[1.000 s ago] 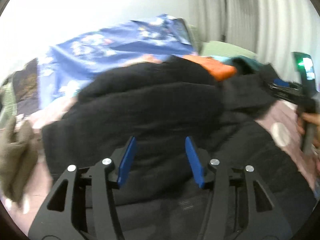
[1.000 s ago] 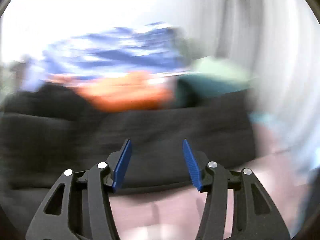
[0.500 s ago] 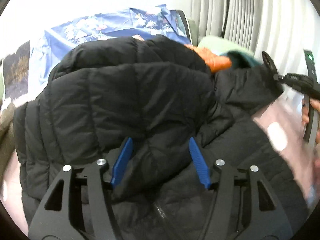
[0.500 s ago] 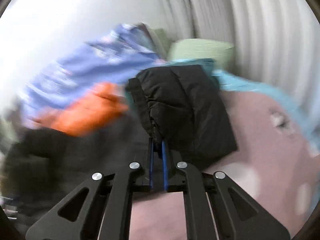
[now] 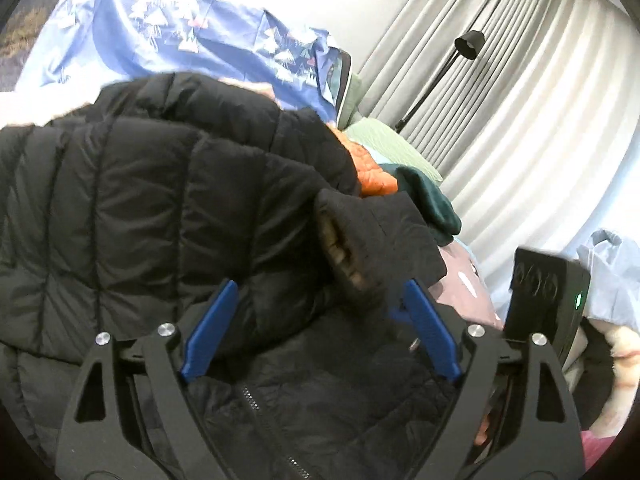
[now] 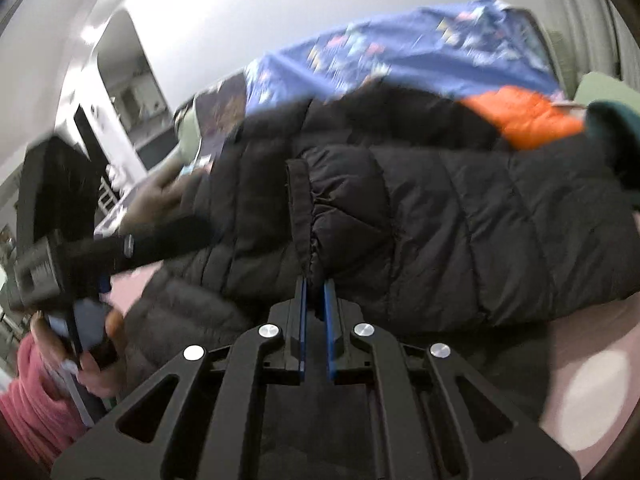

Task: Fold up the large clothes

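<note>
A black quilted puffer jacket lies bunched on the pink bed sheet. My left gripper is open, its blue fingers wide apart over the jacket's zipper area. The sleeve with its cuff hangs folded over the body just in front of it. In the right wrist view my right gripper is shut on the sleeve's cuff and holds the sleeve across the jacket. The left gripper's body shows at the left there.
An orange puffer garment and a dark green garment lie behind the jacket. A blue patterned cloth hangs at the back. Grey curtains and a black floor lamp stand to the right. A green pillow sits by the curtains.
My right gripper closed on the sleeve cuff and carried the sleeve left across the jacket's body. My left gripper stayed open and moved closer over the jacket.
</note>
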A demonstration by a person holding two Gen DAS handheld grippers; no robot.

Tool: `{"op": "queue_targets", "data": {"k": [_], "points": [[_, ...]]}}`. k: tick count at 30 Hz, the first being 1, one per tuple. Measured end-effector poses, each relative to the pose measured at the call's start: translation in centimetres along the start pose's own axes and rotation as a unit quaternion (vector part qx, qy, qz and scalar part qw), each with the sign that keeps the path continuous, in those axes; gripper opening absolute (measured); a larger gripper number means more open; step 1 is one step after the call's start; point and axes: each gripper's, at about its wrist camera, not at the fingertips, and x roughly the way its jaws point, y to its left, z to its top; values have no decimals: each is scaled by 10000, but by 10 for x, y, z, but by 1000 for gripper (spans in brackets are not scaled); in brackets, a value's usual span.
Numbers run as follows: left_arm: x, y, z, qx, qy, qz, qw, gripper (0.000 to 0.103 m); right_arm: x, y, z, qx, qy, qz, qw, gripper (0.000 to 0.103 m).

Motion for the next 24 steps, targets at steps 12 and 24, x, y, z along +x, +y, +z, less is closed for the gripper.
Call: {"op": "queue_targets", "data": {"k": [12, 24], "points": [[41, -20, 30, 509, 360, 384, 9973, 6, -39, 27, -14, -668, -90, 288, 9973, 21], [-69, 96, 39, 368, -7, 2440, 9691, 8, -43, -80, 15, 489, -297, -1343, 9893, 38]]}}
